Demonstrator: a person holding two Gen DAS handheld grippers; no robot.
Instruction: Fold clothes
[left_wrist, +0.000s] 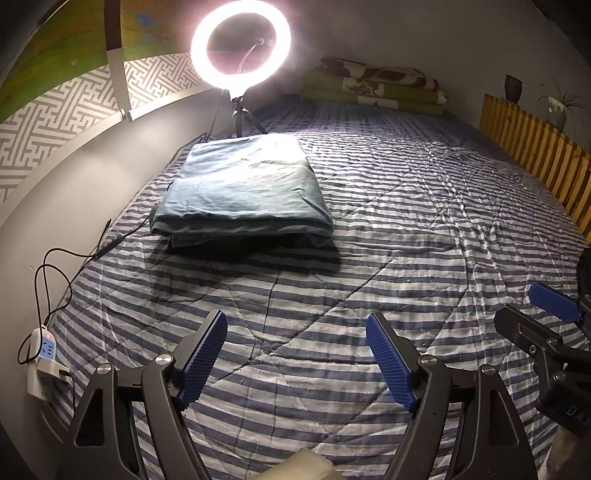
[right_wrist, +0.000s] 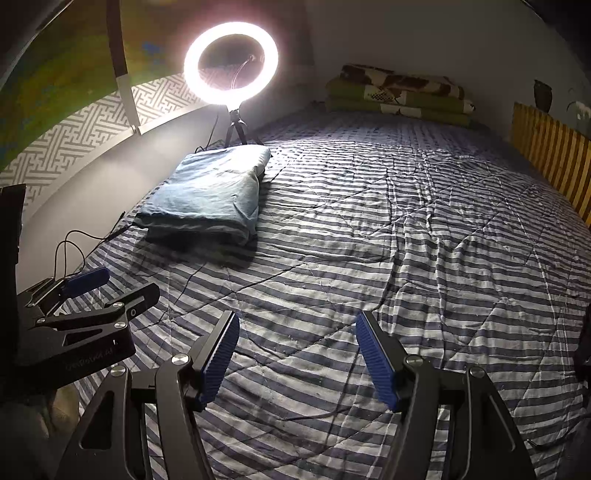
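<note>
A folded blue-grey garment (left_wrist: 243, 192) lies flat on the striped bed quilt (left_wrist: 406, 221), close to the wall and just in front of the ring light; in the right wrist view the garment (right_wrist: 207, 195) sits at the left middle. My left gripper (left_wrist: 295, 332) hovers open over bare quilt, well short of the garment. My right gripper (right_wrist: 297, 332) is open too, holding nothing, above the quilt (right_wrist: 406, 240). Each gripper shows at the edge of the other's view: the right one (left_wrist: 535, 314) and the left one (right_wrist: 110, 288).
A lit ring light (left_wrist: 241, 44) on a small tripod stands behind the garment. A black cable (left_wrist: 55, 266) runs along the wall to a white power strip (left_wrist: 44, 354). Folded green blankets (left_wrist: 376, 86) lie at the far end. A wooden slat rail (left_wrist: 535, 155) borders the right side.
</note>
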